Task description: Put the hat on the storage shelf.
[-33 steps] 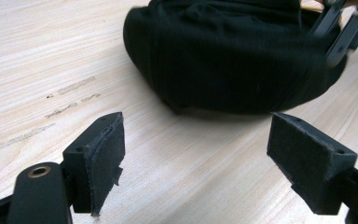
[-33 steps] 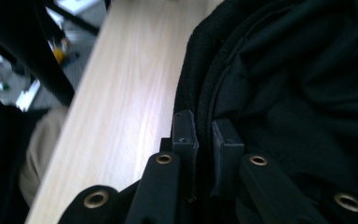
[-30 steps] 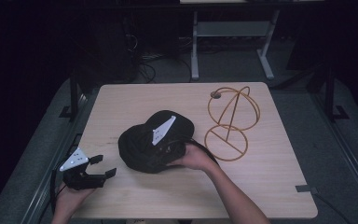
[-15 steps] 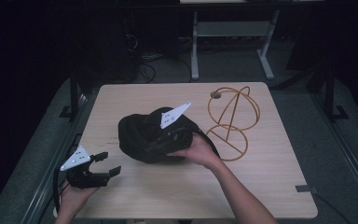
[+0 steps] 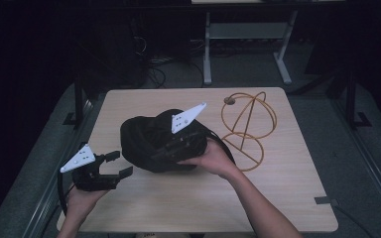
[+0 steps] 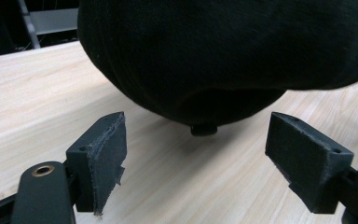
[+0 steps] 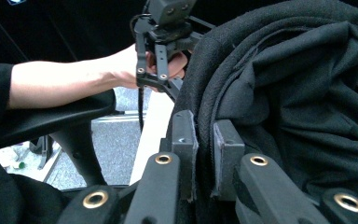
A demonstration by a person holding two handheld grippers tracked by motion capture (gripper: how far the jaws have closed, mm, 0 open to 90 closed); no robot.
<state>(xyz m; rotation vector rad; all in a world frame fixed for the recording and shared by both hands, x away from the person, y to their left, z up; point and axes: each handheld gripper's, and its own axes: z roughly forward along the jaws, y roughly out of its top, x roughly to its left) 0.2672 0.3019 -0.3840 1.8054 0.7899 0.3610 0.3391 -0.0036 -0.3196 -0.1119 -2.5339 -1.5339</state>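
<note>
A black cap (image 5: 151,144) hangs tilted a little above the wooden table (image 5: 278,198), and my right gripper (image 5: 181,146) is shut on its rim. In the right gripper view the two pads (image 7: 205,140) pinch the cap's fabric edge (image 7: 298,93). My left gripper (image 5: 116,166) stands open at the table's front left, just left of the cap and apart from it. In the left gripper view its jaws (image 6: 196,154) are spread wide with nothing between them, and the cap's crown (image 6: 223,51) with its top button (image 6: 203,129) hovers right ahead.
A gold wire hat stand (image 5: 245,131) with a round base sits on the table to the right of the cap. A metal frame (image 5: 243,44) and cables stand on the dark floor behind the table. A chair armrest (image 7: 51,119) appears in the right gripper view.
The right gripper has lifted the cap off the table and tipped it up. The left gripper has risen slightly and stayed open.
</note>
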